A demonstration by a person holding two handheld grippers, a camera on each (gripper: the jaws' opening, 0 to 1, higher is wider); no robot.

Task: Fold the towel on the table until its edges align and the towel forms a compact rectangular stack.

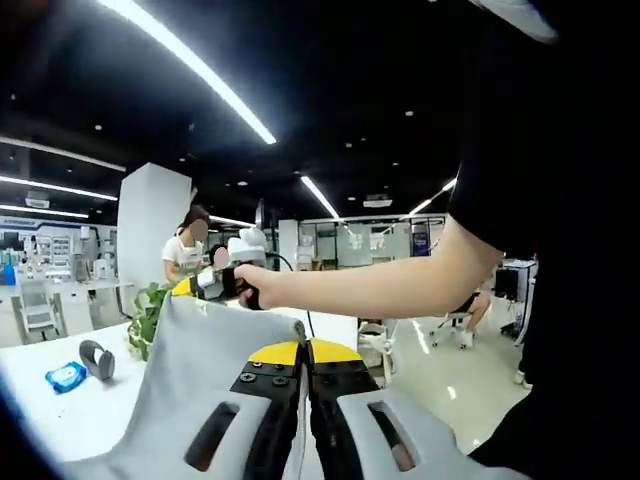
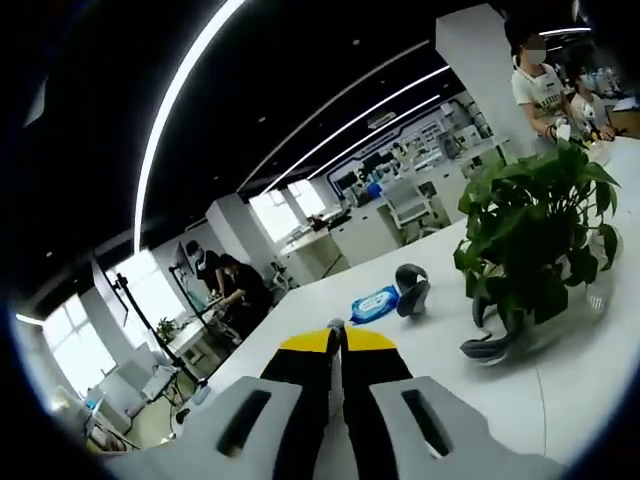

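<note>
Table: white top (image 1: 60,410) at the lower left of the left gripper view, carrying a blue packet (image 1: 66,376) and a small grey object (image 1: 97,358) beside it.
Plant: leafy green pot plant (image 1: 146,318) just left of the lifted cloth; in the right gripper view it stands at the right of the frame.
Towel: light grey cloth (image 1: 195,375), centre-left of the left gripper view, raised off the table and stretched as a smooth sheet between the two tongs; its upper edge runs taut with little sag, and its lower part is cut off by the frame.
Reason for the hold: likely a corner in each tong, to spread the towel flat in the air before laying one edge over the other.
Left gripper: own jaws (image 1: 304,358) pressed together at bottom centre, with a thin white edge of towel pinched between them.
Right gripper: seen in the person's hand (image 1: 222,282) at the towel's top edge, apparently gripping that corner; in the right gripper view its yellow-tipped jaws are closed on a small grey bit of cloth at their tips.
Progress: no fold visible yet, by my judgement.
</note>
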